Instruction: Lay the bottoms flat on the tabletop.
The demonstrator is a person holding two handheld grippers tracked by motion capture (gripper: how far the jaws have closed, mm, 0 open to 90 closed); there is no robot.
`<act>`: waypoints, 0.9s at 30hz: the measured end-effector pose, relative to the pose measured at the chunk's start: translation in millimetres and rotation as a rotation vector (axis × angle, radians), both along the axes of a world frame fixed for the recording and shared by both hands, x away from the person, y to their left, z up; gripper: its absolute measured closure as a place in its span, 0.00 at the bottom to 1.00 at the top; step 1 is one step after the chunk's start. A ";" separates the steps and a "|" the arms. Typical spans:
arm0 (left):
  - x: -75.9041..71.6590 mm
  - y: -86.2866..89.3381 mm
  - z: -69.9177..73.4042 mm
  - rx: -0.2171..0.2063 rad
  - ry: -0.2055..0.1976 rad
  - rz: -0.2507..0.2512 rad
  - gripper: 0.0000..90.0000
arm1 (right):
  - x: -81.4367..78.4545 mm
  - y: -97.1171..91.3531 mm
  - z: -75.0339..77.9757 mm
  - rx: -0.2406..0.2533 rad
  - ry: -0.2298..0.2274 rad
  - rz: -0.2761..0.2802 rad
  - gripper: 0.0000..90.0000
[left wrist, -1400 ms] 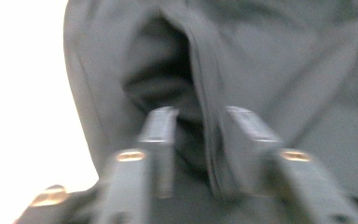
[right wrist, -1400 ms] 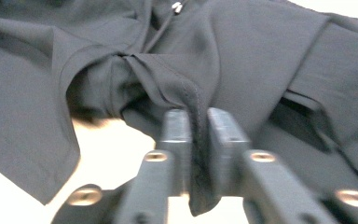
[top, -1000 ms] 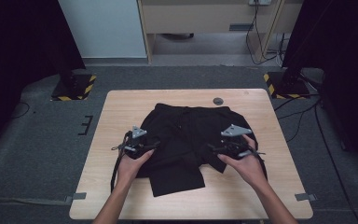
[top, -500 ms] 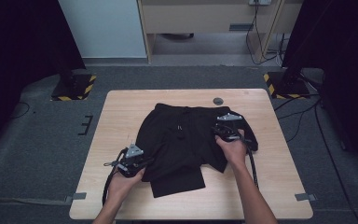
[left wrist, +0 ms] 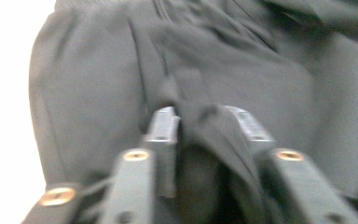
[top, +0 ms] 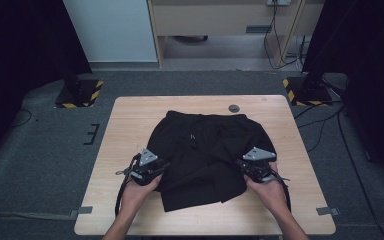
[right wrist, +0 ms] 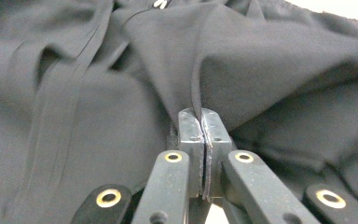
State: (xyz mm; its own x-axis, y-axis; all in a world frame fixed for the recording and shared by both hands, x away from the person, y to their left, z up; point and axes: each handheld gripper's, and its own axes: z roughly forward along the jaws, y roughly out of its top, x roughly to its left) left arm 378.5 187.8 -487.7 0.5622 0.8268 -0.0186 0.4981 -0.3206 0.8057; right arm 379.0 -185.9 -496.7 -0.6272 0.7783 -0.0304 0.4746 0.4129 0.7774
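- The black shorts (top: pixel 202 155) lie flat near the middle of the wooden worktop (top: pixel 130 120), waistband toward the far edge and the leg hems toward the person, so both side edges are easy to reach from the near side.
- The right gripper (top: pixel 254 169) sits at the right side of the garment; in the right gripper view its jaws are clenched tight on a pinched ridge of the cloth (right wrist: pixel 200 79), which rises in a taut fold from the pads. That hold looks meant to lift or fold this side over.
- The left gripper (top: pixel 152 167) rests at the left leg's edge. Its jaws have just been opening, and in the left gripper view a fold of fabric (left wrist: pixel 205 126) lies between them; the picture is blurred, but the pads seem parted from the cloth rather than pressing it, so I read this side as released.
- The cloth is thin, matt, dark, softly creased, with a small pale mark (top: pixel 192 136) near the waistband.
- A small dark round disc (top: pixel 234 108) sits on the worktop beyond the waistband, apart from it.
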 end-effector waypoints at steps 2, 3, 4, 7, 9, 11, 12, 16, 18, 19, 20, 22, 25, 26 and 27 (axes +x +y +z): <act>19.8 -5.5 0.0 0.023 -0.007 0.031 0.48 | -9.0 -12.6 -1.2 -0.005 -0.008 -0.015 0.81; 19.8 -5.5 0.0 0.023 -0.007 0.031 0.44 | -9.0 -12.6 -1.2 -0.005 -0.008 -0.015 0.81; 27.0 -7.6 -1.5 0.030 -0.002 0.035 0.44 | -10.8 -16.2 -0.6 0.006 -0.011 -0.022 0.73; 46.2 -13.0 -8.7 0.042 0.035 0.051 0.34 | -14.7 -24.3 4.1 0.021 -0.033 -0.057 0.53; 54.1 -15.7 -14.5 0.045 0.054 0.055 0.33 | -14.2 -26.3 8.3 0.037 -0.043 -0.065 0.43; 59.2 -19.1 -20.5 0.046 0.086 0.052 0.34 | -5.6 -22.0 12.2 0.038 -0.073 -0.076 0.32; 60.7 -20.8 -23.5 0.046 0.107 0.050 0.34 | -5.6 -22.0 12.2 0.038 -0.073 -0.076 0.32; 58.3 -27.7 -33.1 0.078 0.143 0.031 0.67 | 23.6 -7.2 4.5 0.072 -0.043 -0.109 0.25; 53.6 -27.5 -32.6 0.067 0.150 0.018 0.82 | 34.2 1.0 -3.7 0.067 -0.021 -0.101 0.33; 53.6 -27.5 -32.6 0.067 0.150 0.018 0.88 | 34.2 1.0 -3.7 0.067 -0.021 -0.101 0.33; 50.3 -27.4 -32.3 0.069 0.152 0.012 0.92 | 41.8 8.9 -11.8 0.043 0.015 -0.078 0.50; 40.8 -25.3 -30.7 0.061 0.158 -0.004 0.96 | 45.7 14.8 -17.9 0.012 0.035 -0.058 0.72; 19.2 -19.2 -26.1 0.057 0.147 -0.028 0.97 | 46.0 17.3 -21.0 0.013 0.050 -0.040 0.85; 11.7 -17.1 -24.8 0.051 0.145 -0.037 0.97 | 45.8 17.2 -22.3 0.006 0.053 -0.030 0.90; 4.3 -14.9 -23.3 0.047 0.149 -0.042 0.97 | 44.2 16.0 -23.5 0.005 0.058 -0.016 0.98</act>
